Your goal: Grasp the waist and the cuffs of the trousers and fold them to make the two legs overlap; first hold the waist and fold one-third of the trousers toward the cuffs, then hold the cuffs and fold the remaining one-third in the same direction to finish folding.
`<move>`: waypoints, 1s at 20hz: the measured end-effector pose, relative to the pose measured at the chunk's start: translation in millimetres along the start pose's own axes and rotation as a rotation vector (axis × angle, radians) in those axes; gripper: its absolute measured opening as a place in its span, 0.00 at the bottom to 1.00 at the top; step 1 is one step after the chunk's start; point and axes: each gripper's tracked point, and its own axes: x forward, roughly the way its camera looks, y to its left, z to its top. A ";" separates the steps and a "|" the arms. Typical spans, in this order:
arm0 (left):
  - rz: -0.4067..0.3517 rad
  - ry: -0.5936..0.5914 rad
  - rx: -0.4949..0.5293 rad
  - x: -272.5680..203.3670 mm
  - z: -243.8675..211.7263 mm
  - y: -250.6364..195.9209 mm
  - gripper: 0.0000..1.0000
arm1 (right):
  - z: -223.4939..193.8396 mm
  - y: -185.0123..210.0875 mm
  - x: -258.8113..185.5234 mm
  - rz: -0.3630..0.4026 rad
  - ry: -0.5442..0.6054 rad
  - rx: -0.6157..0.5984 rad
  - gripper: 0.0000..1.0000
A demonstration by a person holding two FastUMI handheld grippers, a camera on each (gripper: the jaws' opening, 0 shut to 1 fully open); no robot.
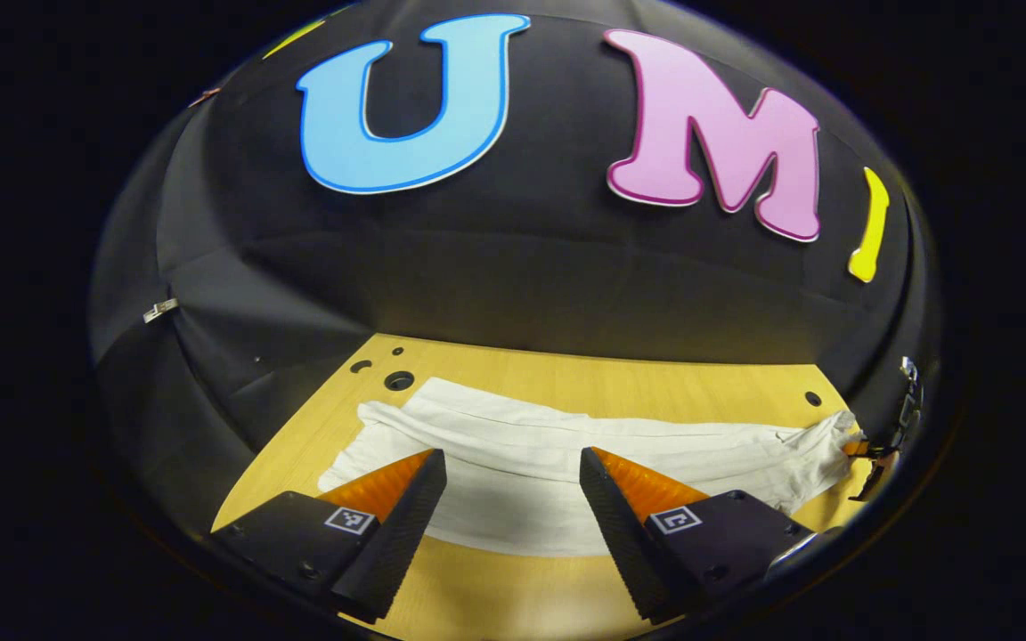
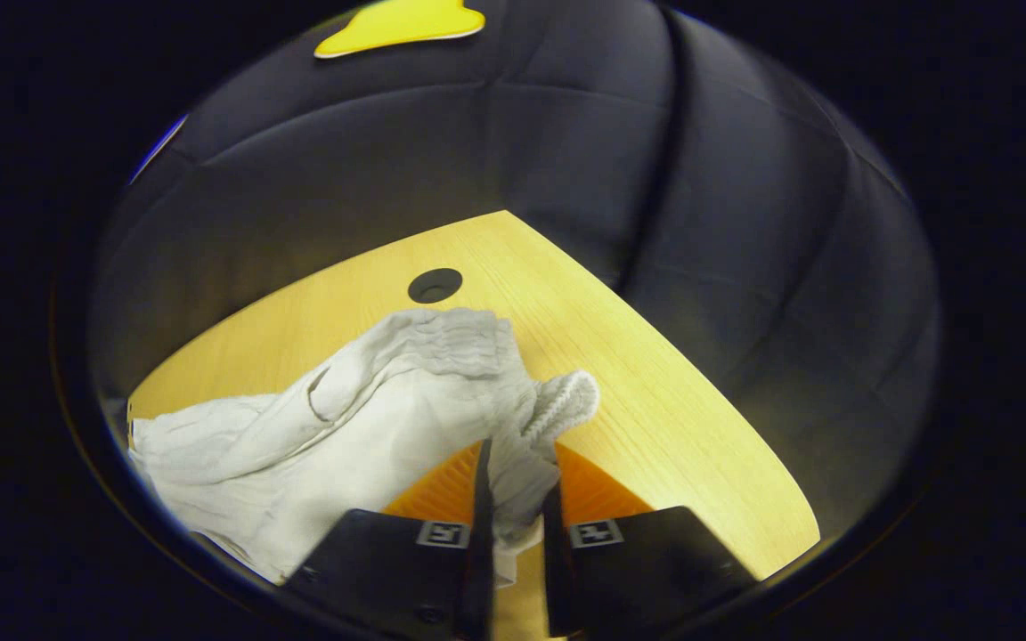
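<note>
In the left gripper view the far end of the trousers (image 1: 566, 454) ran out to the picture's edge, where the other gripper showed only as a small, blurred shape touching the cloth; its jaws could not be made out from there. The near hem of the trousers was partly covered by the left gripper's own fingers. In the right gripper view the trousers (image 2: 344, 436) were cut off at the lower left, so their legs and cuffs could not be seen, and the pinched fold disappeared between the fingers.

The trousers lay stretched across the bench (image 1: 513, 592), white and creased, with bare wood in front of them and behind them. Several round holes (image 1: 398, 381) sat in the bench just beyond the trousers' left end, and another hole (image 2: 435, 285) lay just past the gathered waistband (image 2: 451, 343). The black booth wall (image 1: 513, 276) rose behind the bench. A small metal clip (image 1: 159, 310) was fixed on the wall, well off from the trousers.

The left gripper (image 1: 513, 467) hung over the trousers' near edge with its jaws wide apart, holding nothing; whether the tips touched the cloth could not be told. The right gripper (image 2: 517, 472) had its jaws nearly closed, both fingers pressed on a bunched fold of the trousers at the waist end, which stood raised off the bench.
</note>
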 end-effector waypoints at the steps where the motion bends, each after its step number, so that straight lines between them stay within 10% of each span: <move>1: -0.018 0.005 0.015 -0.3 -2.9 -5.9 0.96 | 0.4 -0.2 -3.0 0.005 0.000 -0.017 0.23; 20: -0.028 -0.027 -0.037 -50.7 -21.8 119.3 0.96 | 110.3 68.1 -181.4 0.051 -0.252 -0.137 0.18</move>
